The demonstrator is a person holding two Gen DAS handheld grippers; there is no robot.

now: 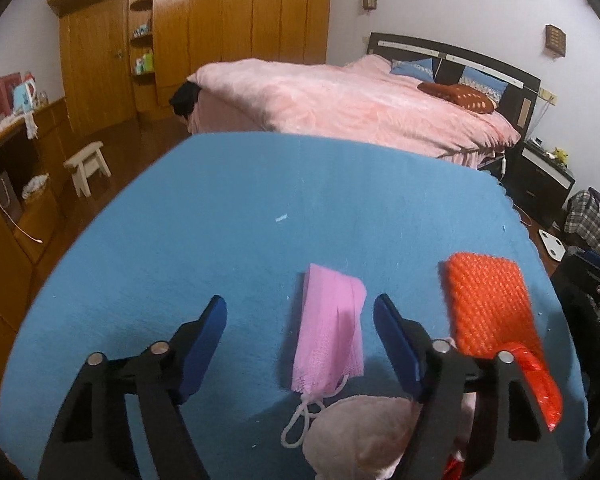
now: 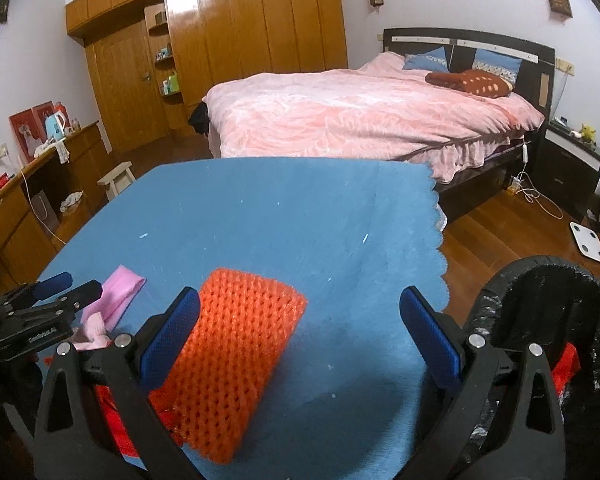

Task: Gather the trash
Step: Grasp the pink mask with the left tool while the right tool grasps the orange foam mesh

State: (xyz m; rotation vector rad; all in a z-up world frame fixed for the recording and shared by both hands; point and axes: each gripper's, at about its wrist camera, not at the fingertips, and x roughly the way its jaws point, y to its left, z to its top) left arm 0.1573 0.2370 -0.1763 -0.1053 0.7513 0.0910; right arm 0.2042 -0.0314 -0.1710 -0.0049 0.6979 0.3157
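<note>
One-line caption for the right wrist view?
Open right gripper hovers over an orange foam net on the blue cloth, black-lined bin at right.

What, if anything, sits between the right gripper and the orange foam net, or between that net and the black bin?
Nothing visible. The right gripper is open just above the orange foam net, and only bare blue cloth lies between the net and the bin off the table's right edge.

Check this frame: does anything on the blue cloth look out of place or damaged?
Nothing looks spilled or damaged. The pink face mask, orange foam net and a red plastic wrapper lie loose on the blue cloth, as trash to collect. Both the left gripper and right gripper are open and empty.
</note>
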